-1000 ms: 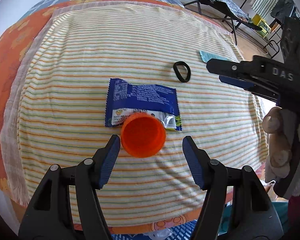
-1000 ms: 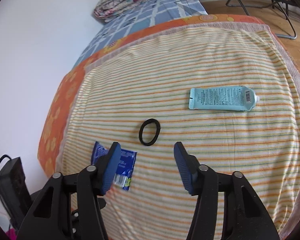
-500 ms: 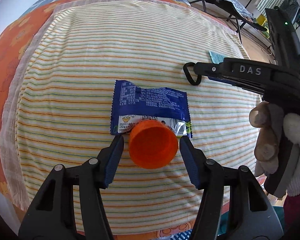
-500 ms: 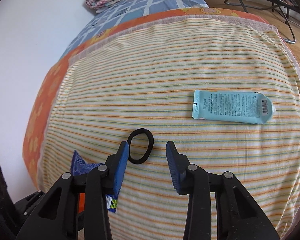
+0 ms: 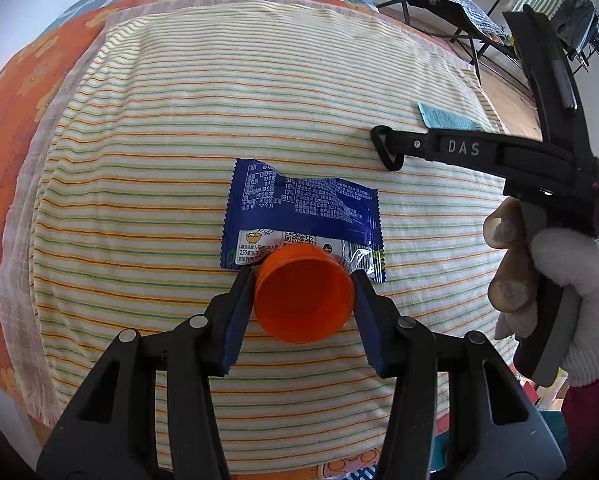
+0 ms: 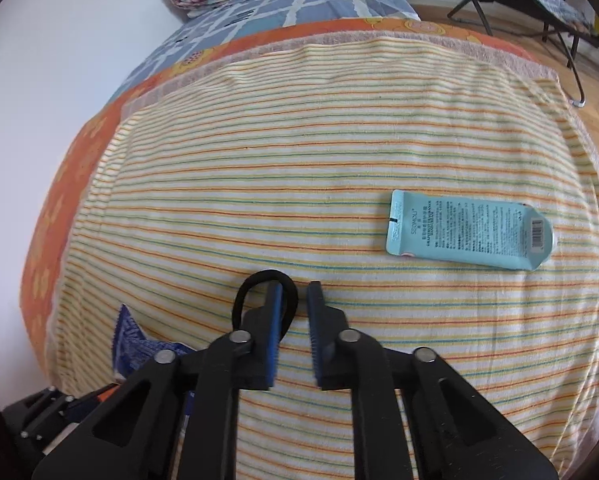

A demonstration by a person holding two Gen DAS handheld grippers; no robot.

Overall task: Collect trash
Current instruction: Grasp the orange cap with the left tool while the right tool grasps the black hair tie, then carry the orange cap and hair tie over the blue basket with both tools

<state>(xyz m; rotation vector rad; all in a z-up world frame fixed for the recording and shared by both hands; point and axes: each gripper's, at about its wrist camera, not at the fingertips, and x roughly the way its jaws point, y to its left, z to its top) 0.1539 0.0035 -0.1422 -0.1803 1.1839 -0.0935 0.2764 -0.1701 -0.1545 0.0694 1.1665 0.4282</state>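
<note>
Fingers of our left gripper [image 5: 304, 280] slant steeply down at the bed, jaws closing, and the blue ribbed pads already press both sides of the orange cap [image 5: 304, 294], a round, smooth plastic cup lying open side toward the camera. Just behind the cap, touching it, lies the blue wrapper [image 5: 305, 210], a flat glossy foil packet with saw-tooth ends and white print. Both rest on the striped cloth [image 5: 219, 100], a soft woven sheet with thin orange, green and yellow lines. To the right we see our gloved hand [image 5: 559, 292], in a white knit glove with worn tips, wrapped around the black handle of the other tool, whose tips pinch the hair tie [image 5: 387, 152].

From the right wrist view, our right gripper [image 6: 294, 298] also tilts steeply down, jaws drawn near together. The hair tie [image 6: 259, 280], a thin black elastic loop, passes between the pads; the right gripper is clenched on one strand while the rest bulges out to the left. Well apart to the right lies the teal tube [image 6: 467, 232], flat, crimped at one end, printed with small text and a barcode. A corner of the blue wrapper [image 6: 133, 340] shows at lower left.
</note>
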